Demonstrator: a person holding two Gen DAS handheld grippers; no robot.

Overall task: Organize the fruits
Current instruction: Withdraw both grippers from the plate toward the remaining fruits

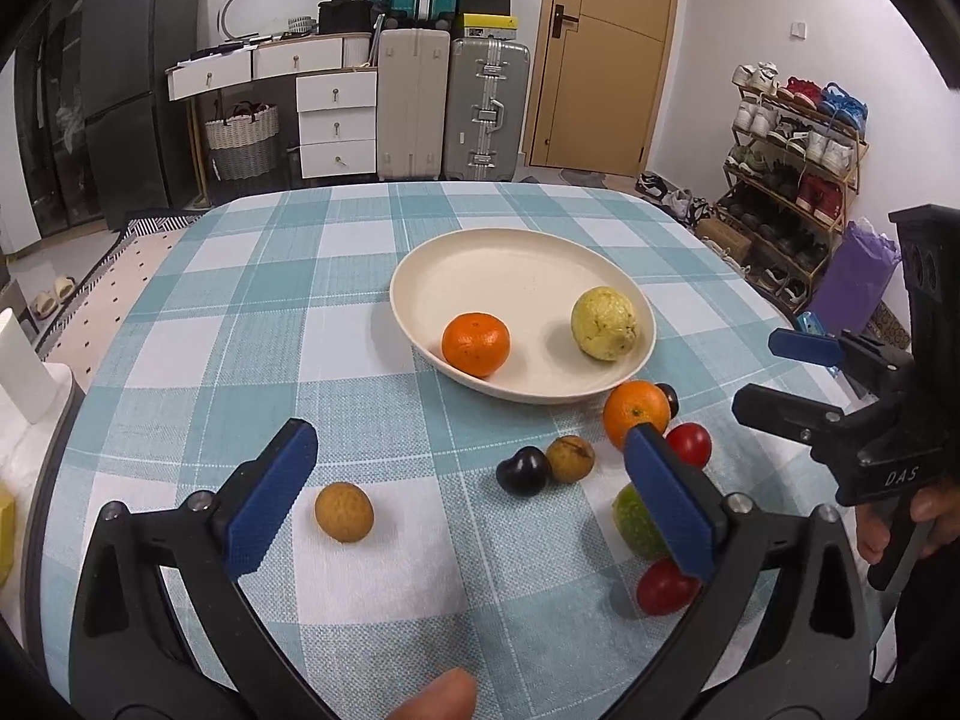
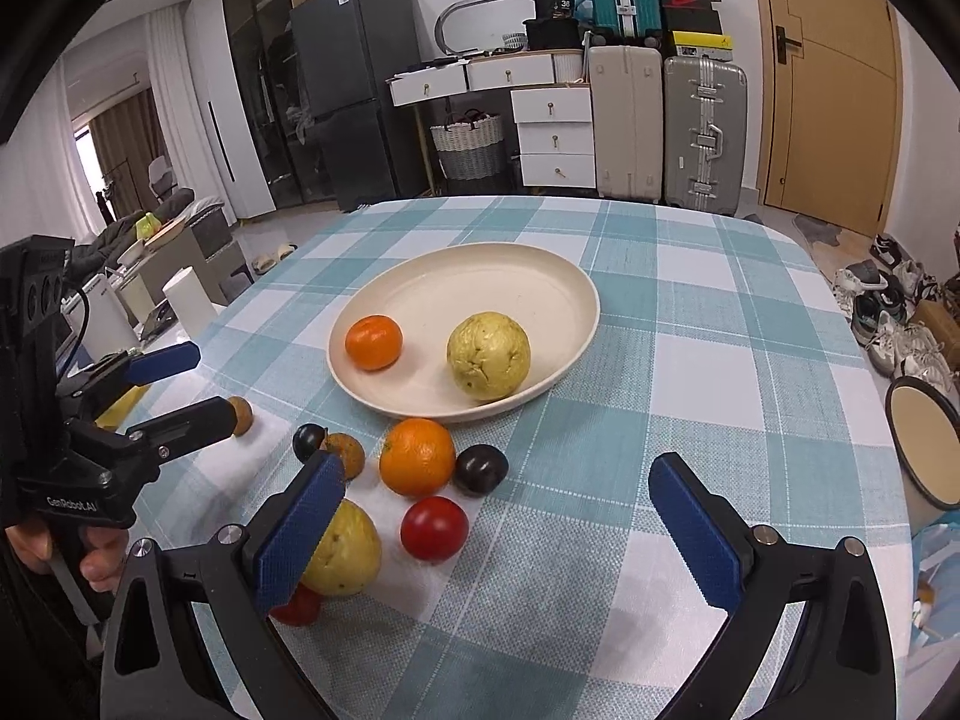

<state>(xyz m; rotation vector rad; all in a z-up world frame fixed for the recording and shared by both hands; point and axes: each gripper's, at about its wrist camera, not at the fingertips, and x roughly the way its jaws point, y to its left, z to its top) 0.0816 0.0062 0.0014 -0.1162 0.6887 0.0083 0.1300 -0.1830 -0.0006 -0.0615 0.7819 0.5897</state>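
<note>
two fruits already lie in the cream plate [image 2: 384, 402]: a small mandarin [image 2: 373, 342] at its left and a pale yellow guava [image 2: 488, 355] at its right. judged step: between placements, selecting the next fruit. both claws stand wide and empty; the left gripper [image 1: 474, 495] hovers above the tablecloth [image 1: 240, 324] near a brown longan [image 1: 344, 511], the right gripper [image 2: 510, 531] above the loose cluster in front of the plate. that cluster holds an orange [image 2: 417, 456], two dark plums [image 2: 479, 469], a red tomato [image 2: 434, 527], a second longan [image 2: 348, 453], a second yellow guava [image 2: 348, 552] and another tomato partly hidden. next move calls for lowering one claw around a single fruit without nudging its touching neighbours
</note>
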